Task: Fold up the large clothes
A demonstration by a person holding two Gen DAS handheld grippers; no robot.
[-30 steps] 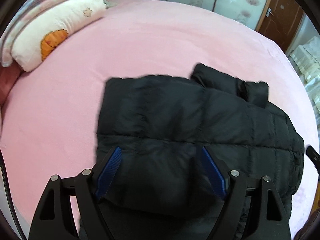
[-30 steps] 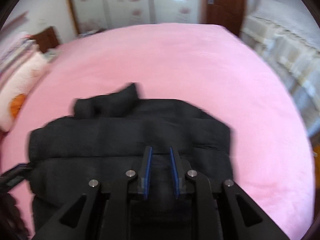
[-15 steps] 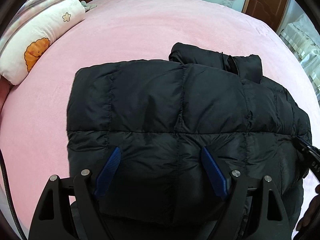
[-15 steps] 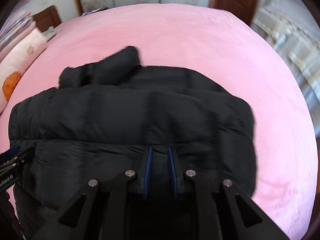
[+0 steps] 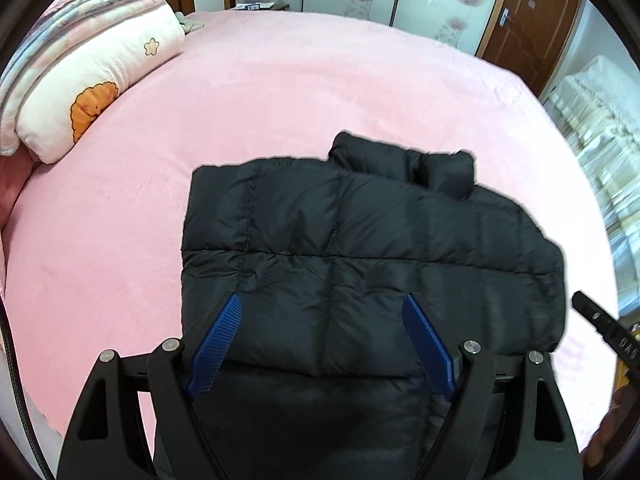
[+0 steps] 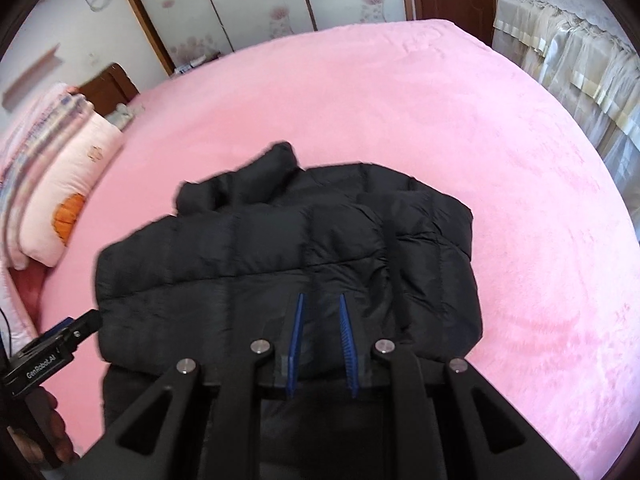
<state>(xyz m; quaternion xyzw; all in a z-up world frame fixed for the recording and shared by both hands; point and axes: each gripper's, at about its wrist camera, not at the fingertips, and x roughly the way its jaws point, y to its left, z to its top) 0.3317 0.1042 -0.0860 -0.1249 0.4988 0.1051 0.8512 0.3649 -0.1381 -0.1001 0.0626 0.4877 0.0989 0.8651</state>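
Note:
A black puffer jacket (image 5: 360,248) lies folded on the pink bed (image 5: 280,92), its collar at the far edge; it also shows in the right wrist view (image 6: 280,256). My left gripper (image 5: 322,306) is open, its blue pads wide apart above the jacket's near part, holding nothing. My right gripper (image 6: 320,304) hangs over the jacket's near edge with its blue pads a narrow gap apart; nothing is visibly clamped between them. The right gripper's tip (image 5: 600,320) shows at the right edge of the left view, the left gripper's body (image 6: 52,352) at the lower left of the right view.
A white pillow with an orange print (image 5: 92,92) and folded striped blankets (image 5: 80,12) lie at the bed's far left. Sliding wardrobe doors (image 6: 248,0) and a brown door (image 5: 528,28) stand behind. Draped furniture (image 6: 580,48) stands right of the bed.
Both grippers have pulled back and up from the jacket, which looks smaller and farther. The right gripper's pads stand slightly wider apart. The jacket lies still.

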